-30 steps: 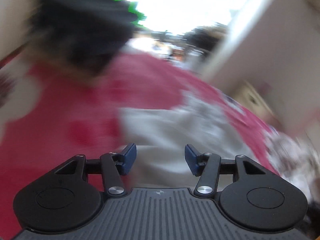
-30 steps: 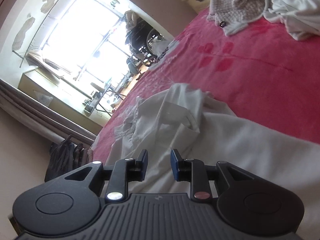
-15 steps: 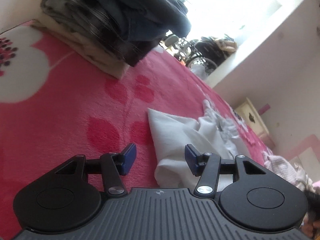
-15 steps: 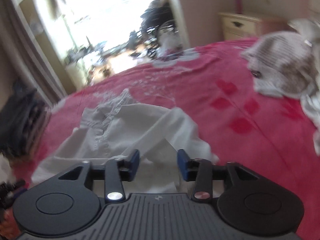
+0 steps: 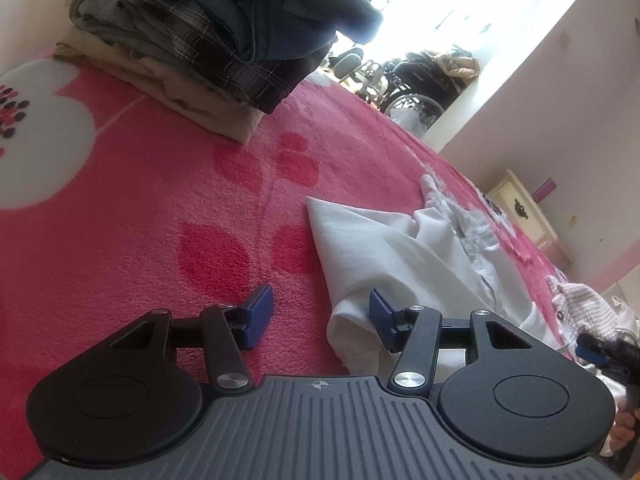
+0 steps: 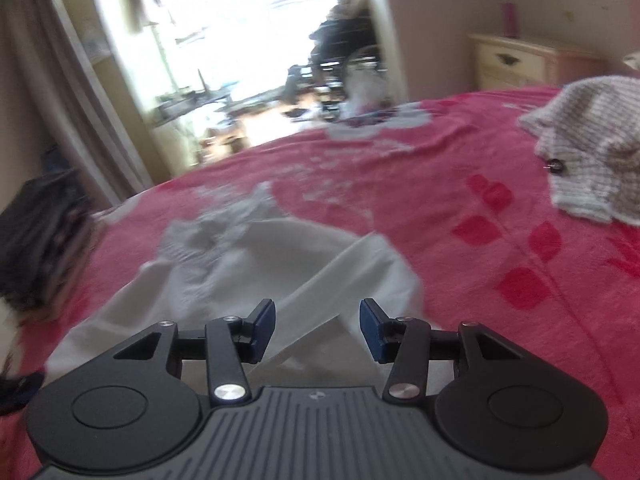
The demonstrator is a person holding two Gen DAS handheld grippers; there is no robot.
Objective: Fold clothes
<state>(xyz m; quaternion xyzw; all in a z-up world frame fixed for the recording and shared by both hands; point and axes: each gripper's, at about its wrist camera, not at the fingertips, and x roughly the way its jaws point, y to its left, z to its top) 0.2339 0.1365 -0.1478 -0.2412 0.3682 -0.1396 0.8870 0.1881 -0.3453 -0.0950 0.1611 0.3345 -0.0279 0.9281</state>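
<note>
A crumpled white shirt (image 5: 404, 256) lies on the pink flowered blanket (image 5: 120, 216). My left gripper (image 5: 320, 316) is open just above the blanket, and the shirt's near corner lies between its fingers, close to the right pad. In the right wrist view the same white shirt (image 6: 256, 264) spreads out ahead, one fold lying diagonally across it. My right gripper (image 6: 318, 328) is open over the shirt's near edge and holds nothing. The other gripper (image 5: 600, 350) shows at the right edge of the left wrist view.
A stack of folded dark and beige clothes (image 5: 216, 36) sits at the back left of the blanket. A knitted beige-and-white garment (image 6: 588, 152) lies to the right. A cream nightstand (image 6: 516, 60) and a wheelchair (image 5: 420, 80) stand past the bed.
Both views have swung and levelled out. My right gripper's fingers have spread wider and it has drawn back to the shirt's near edge. The left gripper has settled beside the shirt's corner.
</note>
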